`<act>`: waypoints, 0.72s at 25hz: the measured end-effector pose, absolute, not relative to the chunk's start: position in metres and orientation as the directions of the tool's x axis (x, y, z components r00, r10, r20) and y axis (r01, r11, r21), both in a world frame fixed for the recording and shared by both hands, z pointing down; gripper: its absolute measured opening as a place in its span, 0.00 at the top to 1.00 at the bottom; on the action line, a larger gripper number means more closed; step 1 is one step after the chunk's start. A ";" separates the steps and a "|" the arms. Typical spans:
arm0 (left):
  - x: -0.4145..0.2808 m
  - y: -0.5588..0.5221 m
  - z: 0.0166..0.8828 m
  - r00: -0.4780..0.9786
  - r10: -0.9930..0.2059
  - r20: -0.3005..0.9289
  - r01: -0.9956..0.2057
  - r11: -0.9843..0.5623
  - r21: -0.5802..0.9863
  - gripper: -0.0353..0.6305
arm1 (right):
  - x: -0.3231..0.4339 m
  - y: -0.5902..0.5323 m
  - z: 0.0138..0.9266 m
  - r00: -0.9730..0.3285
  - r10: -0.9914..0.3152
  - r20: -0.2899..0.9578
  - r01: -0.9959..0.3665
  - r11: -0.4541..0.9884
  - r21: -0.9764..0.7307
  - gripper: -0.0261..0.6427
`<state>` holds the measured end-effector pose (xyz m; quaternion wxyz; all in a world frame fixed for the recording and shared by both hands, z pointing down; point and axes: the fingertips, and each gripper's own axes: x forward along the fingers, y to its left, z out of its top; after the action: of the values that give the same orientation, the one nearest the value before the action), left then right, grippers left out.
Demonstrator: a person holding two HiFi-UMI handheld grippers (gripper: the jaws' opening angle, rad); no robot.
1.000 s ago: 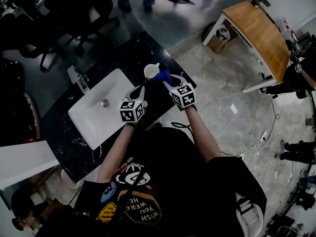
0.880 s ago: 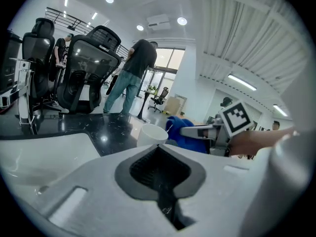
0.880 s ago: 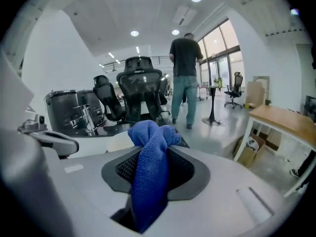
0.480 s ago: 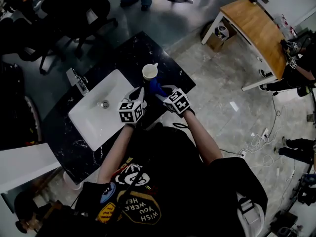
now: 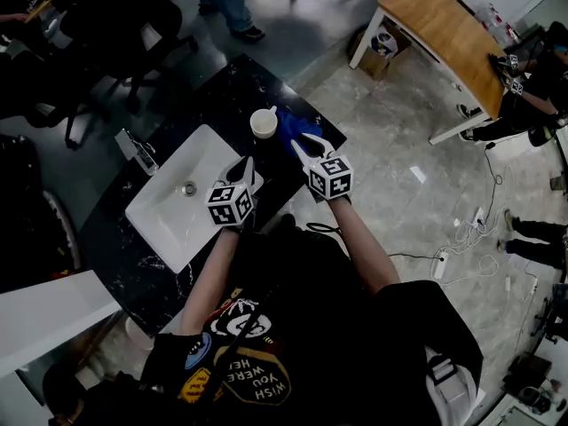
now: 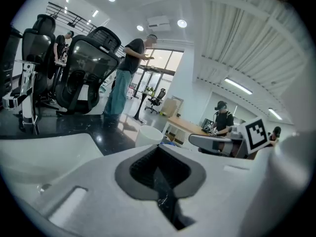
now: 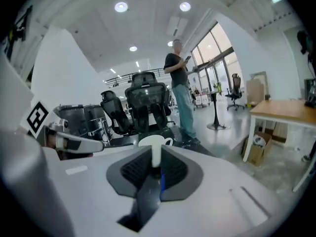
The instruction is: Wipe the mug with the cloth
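Observation:
A white mug (image 5: 264,123) stands upright on the black marble counter (image 5: 217,96), just past the sink's far corner. The blue cloth (image 5: 300,129) lies bunched right of the mug, close beside it. My right gripper (image 5: 306,145) is shut on the cloth's near edge. In the right gripper view a blue strip (image 7: 161,184) shows between the pads, and the mug (image 7: 150,142) stands straight ahead. My left gripper (image 5: 246,163) hovers over the sink's right rim, shut with nothing in it. In the left gripper view the mug (image 6: 148,135) sits ahead, slightly left.
A white sink basin (image 5: 177,211) with a faucet (image 5: 133,145) fills the counter's left part. The counter's edge runs just right of the cloth. Beyond are office chairs (image 6: 89,68), a standing person (image 6: 126,78), a wooden table (image 5: 444,34) and cables (image 5: 444,260) on the floor.
The right gripper carried the cloth in against the mug's right side, then drew back out to the right with it. The left gripper stayed where it was.

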<state>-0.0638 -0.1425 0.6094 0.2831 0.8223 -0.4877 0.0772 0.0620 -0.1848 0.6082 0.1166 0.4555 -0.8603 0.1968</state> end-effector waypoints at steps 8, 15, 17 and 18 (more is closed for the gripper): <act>-0.072 -0.129 0.563 0.543 -0.769 0.337 -0.839 -0.479 0.259 0.94 | 0.054 -0.129 0.560 -0.442 -0.839 0.319 -0.897 0.424 -0.127 0.96; -0.062 -0.101 0.549 0.608 -0.735 0.301 -0.794 -0.567 0.219 0.94 | 0.048 -0.095 0.554 -0.374 -0.877 0.302 -0.928 0.350 -0.131 0.96; -0.062 -0.092 0.551 0.626 -0.721 0.299 -0.780 -0.583 0.228 0.94 | 0.042 -0.087 0.554 -0.369 -0.881 0.296 -0.929 0.343 -0.138 0.96; -0.063 -0.088 0.553 0.632 -0.715 0.299 -0.775 -0.587 0.234 0.94 | 0.039 -0.084 0.554 -0.368 -0.882 0.293 -0.930 0.342 -0.137 0.96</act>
<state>-0.0625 -0.0881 0.5534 0.1729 0.8867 -0.4201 0.0864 0.0387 -0.0841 0.5544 0.0836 0.5560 -0.8148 0.1413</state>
